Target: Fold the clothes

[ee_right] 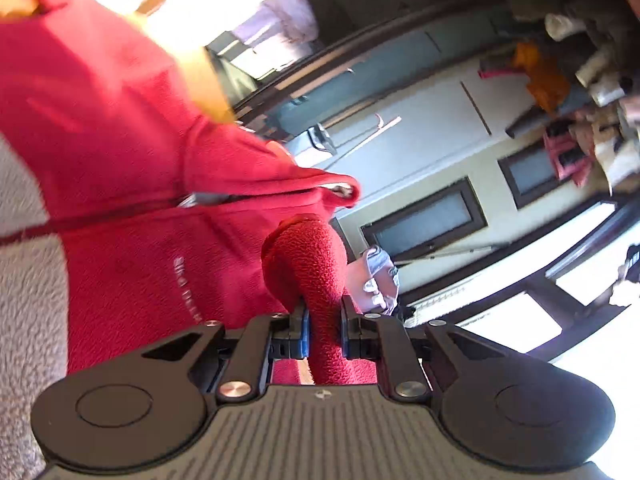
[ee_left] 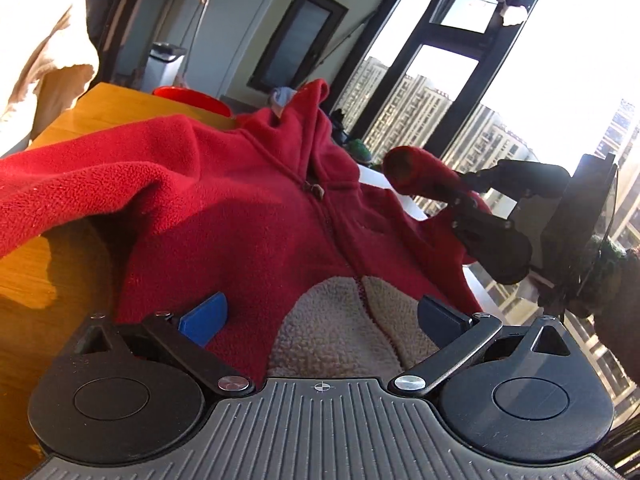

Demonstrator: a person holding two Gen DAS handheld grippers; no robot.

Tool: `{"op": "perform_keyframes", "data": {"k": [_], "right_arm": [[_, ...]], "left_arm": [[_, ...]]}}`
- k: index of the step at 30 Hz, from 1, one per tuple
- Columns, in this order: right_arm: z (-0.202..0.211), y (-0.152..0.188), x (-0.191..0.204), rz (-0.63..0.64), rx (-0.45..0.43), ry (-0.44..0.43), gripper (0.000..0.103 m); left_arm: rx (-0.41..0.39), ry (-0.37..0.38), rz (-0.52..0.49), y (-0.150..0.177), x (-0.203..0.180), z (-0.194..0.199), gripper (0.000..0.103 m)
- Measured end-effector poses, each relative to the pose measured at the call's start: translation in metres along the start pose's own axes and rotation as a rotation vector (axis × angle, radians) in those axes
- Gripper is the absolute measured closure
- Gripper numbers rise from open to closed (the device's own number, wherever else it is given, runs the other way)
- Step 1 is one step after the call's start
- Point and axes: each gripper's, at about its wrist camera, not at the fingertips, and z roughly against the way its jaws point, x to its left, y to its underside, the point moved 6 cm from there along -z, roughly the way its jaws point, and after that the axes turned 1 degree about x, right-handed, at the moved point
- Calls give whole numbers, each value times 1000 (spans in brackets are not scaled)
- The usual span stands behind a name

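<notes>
sunlit wooden table (ee_left: 100, 108): red fleece jacket (ee_left: 248, 208) unfolded; right gripper (ee_right: 324, 328) pinching sleeve (ee_right: 316, 276), left gripper (ee_left: 320, 316) wide, empty.

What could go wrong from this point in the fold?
The right tongs pinch only a bunched sleeve of the red fleece jacket, so it may slip free or drag the body askew. The left tongs sit open over the cream hem, pinning nothing, and the jacket nears the wooden table edge.
</notes>
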Motion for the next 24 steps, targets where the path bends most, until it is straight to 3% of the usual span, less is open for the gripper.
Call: {"op": "perform_keyframes", "data": {"k": [3, 6, 9, 11, 17, 24], "right_arm": [[10, -12, -79, -375, -10, -12, 92], [26, -12, -139, -752, -72, -116, 92], [37, -2, -160, -970, -136, -218, 92], [37, -4, -154, -1011, -155, -277, 92], [21, -32, -109, -957, -162, -407, 92], [19, -48, -75, -984, -150, -533, 91]], "left_arm": [[-2, 0, 1, 1, -1, 0, 0], [-10, 13, 19, 1, 1, 1, 0], [-21, 35, 51, 0, 4, 2, 0], [-25, 44, 64, -1, 5, 2, 0], [-33, 40, 70, 0, 5, 4, 0], [-34, 44, 77, -1, 6, 3, 0]]}}
